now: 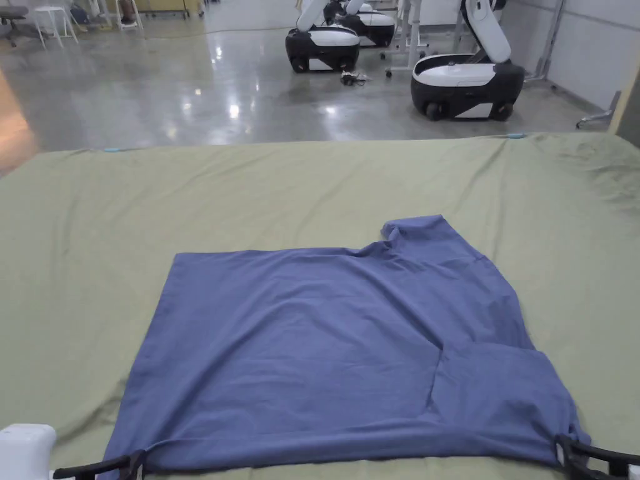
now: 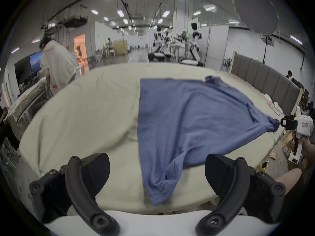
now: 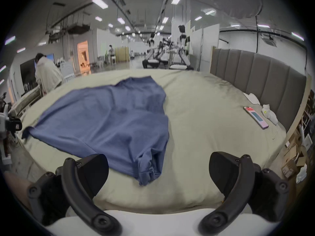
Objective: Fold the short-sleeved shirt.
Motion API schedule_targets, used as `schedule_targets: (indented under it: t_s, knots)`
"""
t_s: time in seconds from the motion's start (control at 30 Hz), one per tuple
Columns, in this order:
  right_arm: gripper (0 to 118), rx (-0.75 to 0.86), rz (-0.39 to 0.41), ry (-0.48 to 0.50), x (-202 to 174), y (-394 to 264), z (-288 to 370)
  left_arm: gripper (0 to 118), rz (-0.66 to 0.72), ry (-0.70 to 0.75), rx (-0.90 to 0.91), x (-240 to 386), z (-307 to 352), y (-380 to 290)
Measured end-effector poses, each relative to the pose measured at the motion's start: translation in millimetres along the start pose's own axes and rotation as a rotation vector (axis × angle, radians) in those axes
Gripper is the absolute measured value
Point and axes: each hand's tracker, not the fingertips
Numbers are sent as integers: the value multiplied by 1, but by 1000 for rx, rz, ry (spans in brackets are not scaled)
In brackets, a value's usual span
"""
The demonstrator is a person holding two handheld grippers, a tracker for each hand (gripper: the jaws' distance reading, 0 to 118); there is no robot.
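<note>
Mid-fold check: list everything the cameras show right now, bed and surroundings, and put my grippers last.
shirt: one, blue, spread flat on the bed, near edge
bed sheet: one, olive green, covers the bed
headboard: one, grey padded, along the bed's right side
flat device: one, pink-edged, on the sheet by the headboard
soft thing: one, white, beside the device
wheeled robots: three, black and white, on the floor beyond the bed
person: one, white top, left of the bed
boxes: several, brown, on the floor at the right
left gripper: black, open, at the shirt's near left corner
right gripper: black, open, at the near right corner
</note>
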Motion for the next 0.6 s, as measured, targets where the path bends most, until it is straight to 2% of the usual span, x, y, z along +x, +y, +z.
schedule_targets:
  t_s: [0.07, 0.1, 0.13, 0.17, 0.2, 0.23, 0.27, 0.33, 0.4, 0.5, 0.53, 0.57, 0.6]
  knots:
    - [113, 9, 21, -25, -6, 8, 16, 110, -39, -4, 30, 1, 21, 9]
    - [102, 8, 20, -13, -7, 10, 22, 107, -36, -12, 25, 1, 28, 11]
    - [74, 14, 18, 13, -9, 14, 28, 94, -34, -24, 21, 1, 36, 14]
    - [22, 29, 25, 10, -20, 21, 35, 42, -29, -41, 6, 1, 41, 16]
    - [22, 37, 34, 3, -25, 25, 38, 42, -29, -53, 3, -1, 44, 16]
    - [9, 35, 37, -2, -30, 31, 38, 22, -45, -44, -11, 0, 44, 16]
    - [1, 41, 27, -8, -33, 34, 36, 0, -65, 12, -49, 3, 41, 13]
    - [1, 29, 5, 66, -41, 44, 31, 0, -32, -63, -88, -3, 37, 3]
    - [1, 33, 28, 52, -50, 45, 28, 0, -35, -30, -104, 1, 29, -8]
    - [1, 25, 36, 85, -60, 42, 25, 0, -53, -19, -157, -1, 14, -20]
    - [1, 24, 34, 83, -63, 38, 25, 9, -61, -7, -163, 1, 9, -23]
    - [1, 15, 30, 89, -63, 36, 25, 39, -71, -10, -175, 4, 5, -24]
    - [1, 6, 27, 96, -64, 33, 25, 60, -75, -23, -186, 0, 1, -25]
